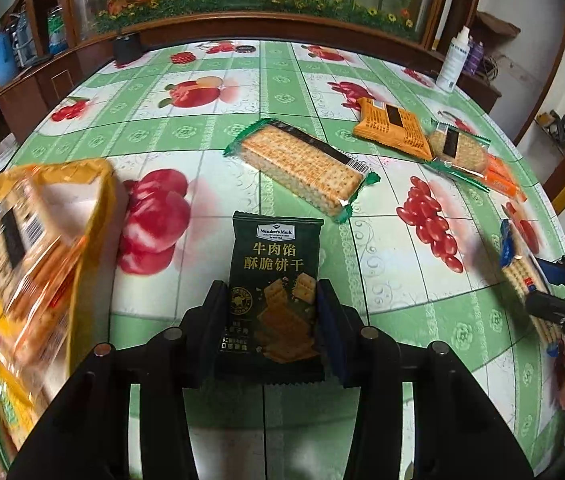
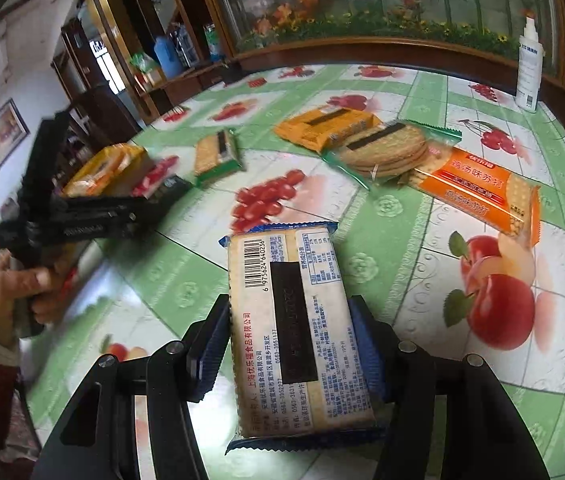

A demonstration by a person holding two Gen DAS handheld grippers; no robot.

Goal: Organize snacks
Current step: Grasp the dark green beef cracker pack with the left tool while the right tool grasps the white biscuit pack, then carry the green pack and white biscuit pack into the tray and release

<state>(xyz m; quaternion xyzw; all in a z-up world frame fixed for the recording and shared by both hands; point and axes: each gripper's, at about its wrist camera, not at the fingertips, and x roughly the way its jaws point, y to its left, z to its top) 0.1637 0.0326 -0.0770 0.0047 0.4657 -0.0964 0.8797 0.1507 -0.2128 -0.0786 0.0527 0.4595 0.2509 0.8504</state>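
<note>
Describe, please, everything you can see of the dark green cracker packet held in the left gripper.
The dark green cracker packet is a small glossy film pouch with crimped ends, a white Member's Mark badge, gold Chinese lettering and pictured square crackers. It stands upright, face to the camera, pinched at its lower sides by the left gripper, clear of the tablecloth. Nothing else touches it.

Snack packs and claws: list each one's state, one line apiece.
left claw: shut on dark green cracker packet, held off the table.
right claw: shut on blue-edged cracker pack, barcode side up.
green-edged cracker pack: sealed, lying flat.
orange pack: lying flat, overlapped by round biscuit pack.
yellow bag: open, packs inside.
spray bottle: upright.
</note>
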